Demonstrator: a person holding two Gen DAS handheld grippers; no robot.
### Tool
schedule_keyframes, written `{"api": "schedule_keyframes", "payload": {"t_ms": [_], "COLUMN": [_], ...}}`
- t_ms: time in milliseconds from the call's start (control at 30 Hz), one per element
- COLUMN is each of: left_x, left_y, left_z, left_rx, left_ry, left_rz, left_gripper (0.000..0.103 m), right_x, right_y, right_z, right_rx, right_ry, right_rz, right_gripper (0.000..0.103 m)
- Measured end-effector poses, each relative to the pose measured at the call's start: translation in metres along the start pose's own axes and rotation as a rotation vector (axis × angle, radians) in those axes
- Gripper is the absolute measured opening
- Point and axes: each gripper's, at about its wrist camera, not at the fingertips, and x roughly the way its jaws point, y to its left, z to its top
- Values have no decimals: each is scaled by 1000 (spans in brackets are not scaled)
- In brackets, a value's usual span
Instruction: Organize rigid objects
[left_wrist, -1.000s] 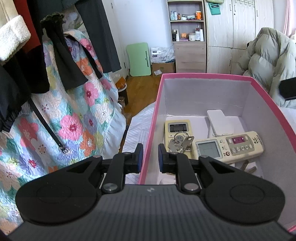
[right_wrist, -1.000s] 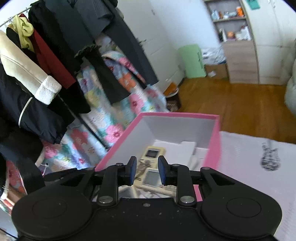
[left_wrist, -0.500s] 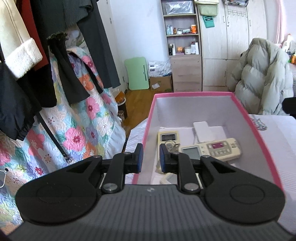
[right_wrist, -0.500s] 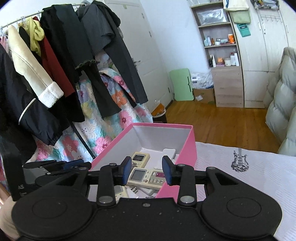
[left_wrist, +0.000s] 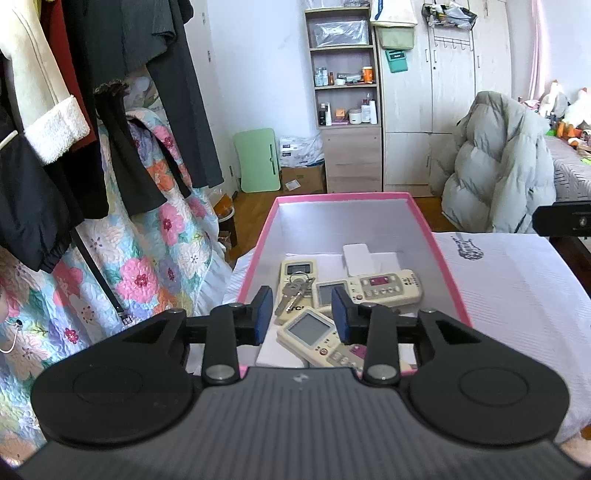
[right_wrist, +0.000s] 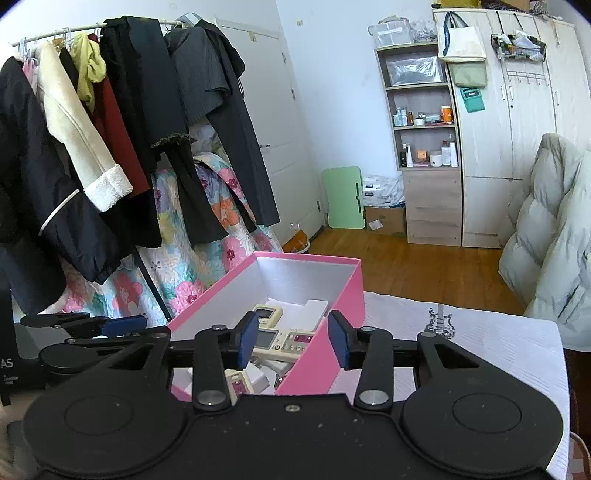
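On the white bedspread we see one pink box with white inner walls, standing open and holding the things we are sorting. We count three cream remote controls in it: one upright remote toward the far left, one long remote lying crosswise beside it, and a nearer remote tilted at the close end. One bunch of keys lies across the upright remote, and one flat white case rests behind the long remote, near the far wall. From the right wrist view the same box shows its pink side wall, with two remotes clearly visible inside and part of a third below them. Our left gripper hovers over the near end of the box, its jaws opening, nothing pinched between its two blue pads; the near remote only shows through the gap. Our right gripper hangs just short of the box, jaws likewise opening and empty. One clothes rack stands to the left, one shelf unit against the far wall.
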Motion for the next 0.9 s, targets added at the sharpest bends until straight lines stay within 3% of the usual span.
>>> {"api": "schedule_keyframes", "payload": {"t_ms": [500, 633, 733, 900], "left_x": [-46, -64, -71, -73], "left_y": [-20, -24, -27, -30], "left_z": [-5, -1, -3, -11], "left_rx": [25, 22, 2, -21], "left_ry": [-39, -76, -80, -45], "left_rz": [-23, -31, -30, -31], "left_gripper": [55, 65, 76, 85], "right_x": [-46, -61, -69, -74], "right_y": [-1, -1, 0, 9], "right_z": [-18, -17, -20, -29], "right_rx": [12, 16, 35, 0], "right_ry": [-33, -51, -53, -34], "right_rz": [-80, -115, -121, -162], "right_gripper": [51, 52, 64, 67]}}
